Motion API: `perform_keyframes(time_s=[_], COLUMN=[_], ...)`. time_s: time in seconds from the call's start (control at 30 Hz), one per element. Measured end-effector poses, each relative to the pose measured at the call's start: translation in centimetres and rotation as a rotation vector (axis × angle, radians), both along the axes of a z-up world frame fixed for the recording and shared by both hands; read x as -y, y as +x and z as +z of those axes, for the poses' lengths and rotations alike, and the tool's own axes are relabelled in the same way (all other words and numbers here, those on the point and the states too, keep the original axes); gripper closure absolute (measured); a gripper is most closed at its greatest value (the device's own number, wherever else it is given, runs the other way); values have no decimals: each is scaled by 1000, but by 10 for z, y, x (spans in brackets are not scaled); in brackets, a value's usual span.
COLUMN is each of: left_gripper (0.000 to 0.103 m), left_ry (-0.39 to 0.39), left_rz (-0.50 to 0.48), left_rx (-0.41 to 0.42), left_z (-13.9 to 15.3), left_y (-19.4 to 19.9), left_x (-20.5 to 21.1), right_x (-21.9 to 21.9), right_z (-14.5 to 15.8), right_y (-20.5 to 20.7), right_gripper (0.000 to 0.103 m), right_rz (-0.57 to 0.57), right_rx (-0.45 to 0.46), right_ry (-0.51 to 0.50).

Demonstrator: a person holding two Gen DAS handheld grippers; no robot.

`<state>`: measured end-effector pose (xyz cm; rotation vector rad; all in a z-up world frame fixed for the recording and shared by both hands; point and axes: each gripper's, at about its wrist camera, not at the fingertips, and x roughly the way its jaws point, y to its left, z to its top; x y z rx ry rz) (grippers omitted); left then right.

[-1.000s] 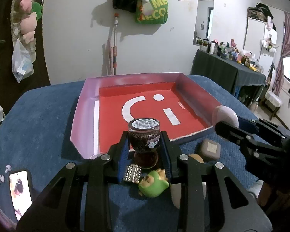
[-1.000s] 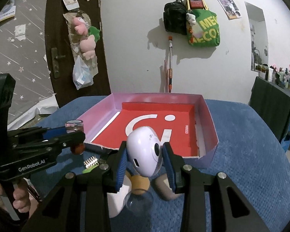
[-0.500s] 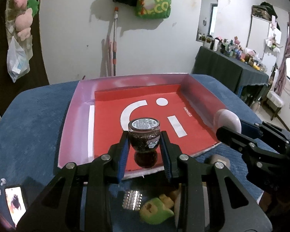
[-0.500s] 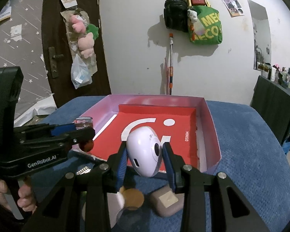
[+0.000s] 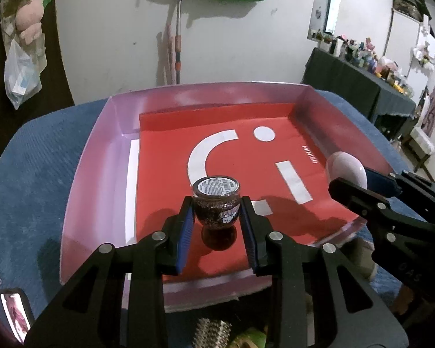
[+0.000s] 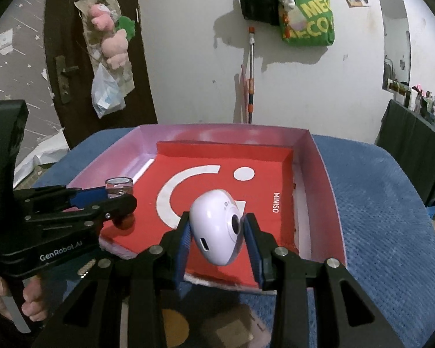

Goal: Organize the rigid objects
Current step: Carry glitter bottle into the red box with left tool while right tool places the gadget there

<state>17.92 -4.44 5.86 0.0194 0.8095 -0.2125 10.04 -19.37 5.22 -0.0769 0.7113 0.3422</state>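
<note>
The left gripper (image 5: pixel 216 220) is clamped on a small glitter jar (image 5: pixel 216 203), held above the red floor of the tray (image 5: pixel 101 156) near its near edge. The right gripper (image 6: pixel 220 232) pinches a white camera (image 6: pixel 217 226) over the tray's near right part. The tray lies on a blue table (image 6: pixel 377 203). A spiky roller (image 5: pixel 211 330) lies off the tray's near edge.
</note>
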Motion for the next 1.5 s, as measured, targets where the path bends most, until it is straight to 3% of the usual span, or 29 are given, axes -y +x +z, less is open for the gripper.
perform_keyframes(time_s=[0.63,1.5], left_gripper=[74,73], left_ry=[-30,-31], left_rz=[1,-1], left_rx=[-98,-115], left_z=[-28,-33], left_y=[30,34], left_x=[-4,-3], right_x=[1,-3], right_z=[-31,-34], right_y=[41,45], right_gripper=[65,65], right_rz=[-50,-47], right_rx=[-117,-118], right_ry=[-49,-54])
